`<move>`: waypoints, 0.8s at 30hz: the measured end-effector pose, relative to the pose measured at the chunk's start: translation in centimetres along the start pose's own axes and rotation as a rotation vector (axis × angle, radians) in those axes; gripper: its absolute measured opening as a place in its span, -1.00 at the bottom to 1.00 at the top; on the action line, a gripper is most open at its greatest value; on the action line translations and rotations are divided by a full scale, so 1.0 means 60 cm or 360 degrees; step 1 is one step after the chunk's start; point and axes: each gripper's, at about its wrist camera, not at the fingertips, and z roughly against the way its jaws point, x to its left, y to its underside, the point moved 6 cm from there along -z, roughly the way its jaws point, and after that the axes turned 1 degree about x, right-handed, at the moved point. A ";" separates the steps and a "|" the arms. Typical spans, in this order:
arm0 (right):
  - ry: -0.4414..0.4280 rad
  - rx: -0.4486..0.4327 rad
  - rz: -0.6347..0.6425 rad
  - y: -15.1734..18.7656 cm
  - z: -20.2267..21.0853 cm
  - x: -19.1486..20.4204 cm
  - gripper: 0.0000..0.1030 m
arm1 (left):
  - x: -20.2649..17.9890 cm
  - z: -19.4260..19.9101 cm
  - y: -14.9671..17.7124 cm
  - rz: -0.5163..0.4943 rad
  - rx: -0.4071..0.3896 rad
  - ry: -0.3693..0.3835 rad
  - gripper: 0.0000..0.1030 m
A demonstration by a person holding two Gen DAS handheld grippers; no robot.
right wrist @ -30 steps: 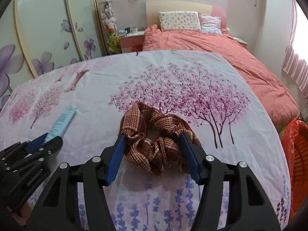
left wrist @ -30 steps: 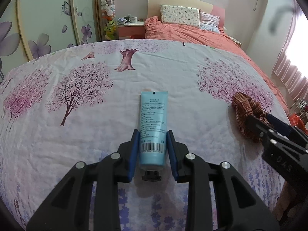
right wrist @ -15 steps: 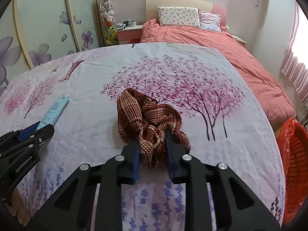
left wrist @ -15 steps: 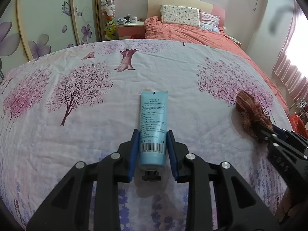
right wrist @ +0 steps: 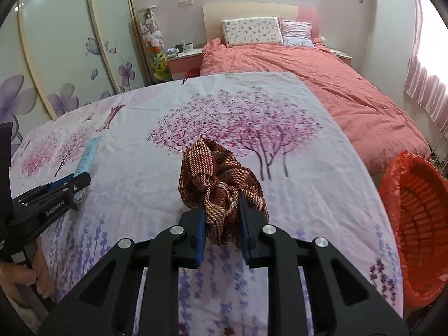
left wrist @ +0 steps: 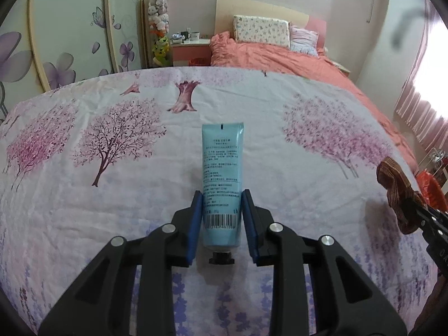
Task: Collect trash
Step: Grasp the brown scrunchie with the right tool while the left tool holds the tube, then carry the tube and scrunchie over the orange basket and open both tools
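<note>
Collection is standing at its early stage, judging by the scene; both items are gripped, yet neither is lying in the orange basket [right wrist: 420, 224], which is sitting off the desk edge at about three o'clock in the right wrist view; carrying and dropping are what is left. The left gripper [left wrist: 221, 212] is pinching the lower body of the blue tube [left wrist: 222, 179], narrowly parted around it; the tube is lying flat on the flowered cloth [left wrist: 112, 196] of the desk, cap toward the camera, tail pointing to twelve o'clock. The right gripper [right wrist: 221, 218] is squeezing the brown checked scrunchie [right wrist: 218, 179], its pads nearly together on the bunched fabric, which is rising toward twelve o'clock from the pads. Both grippers are angling downward toward the desk; a hand [right wrist: 25, 277] is showing at eight o'clock, holding the left tool.
</note>
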 end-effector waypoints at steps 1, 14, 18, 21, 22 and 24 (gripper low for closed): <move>-0.0003 -0.0005 -0.0005 0.000 0.003 -0.003 -0.60 | -0.002 0.004 -0.001 -0.0009 -0.0010 -0.0001 -0.45; -0.0019 -0.0080 -0.0055 0.005 0.037 -0.041 -0.61 | -0.027 0.056 -0.018 -0.0030 -0.0157 0.0046 -0.46; -0.0023 -0.0106 -0.0071 0.002 0.045 -0.051 -0.61 | -0.048 0.073 -0.026 -0.0076 -0.0180 0.0042 -0.46; -0.0030 -0.0132 -0.0090 0.001 0.057 -0.062 -0.61 | -0.074 0.090 -0.032 -0.0121 -0.0202 0.0057 -0.46; -0.0032 -0.0141 -0.0096 0.001 0.062 -0.066 -0.61 | -0.080 0.093 -0.034 -0.0133 -0.0208 0.0065 -0.46; -0.0032 -0.0165 -0.0112 -0.002 0.074 -0.073 -0.61 | -0.098 0.105 -0.036 -0.0155 -0.0221 0.0093 -0.46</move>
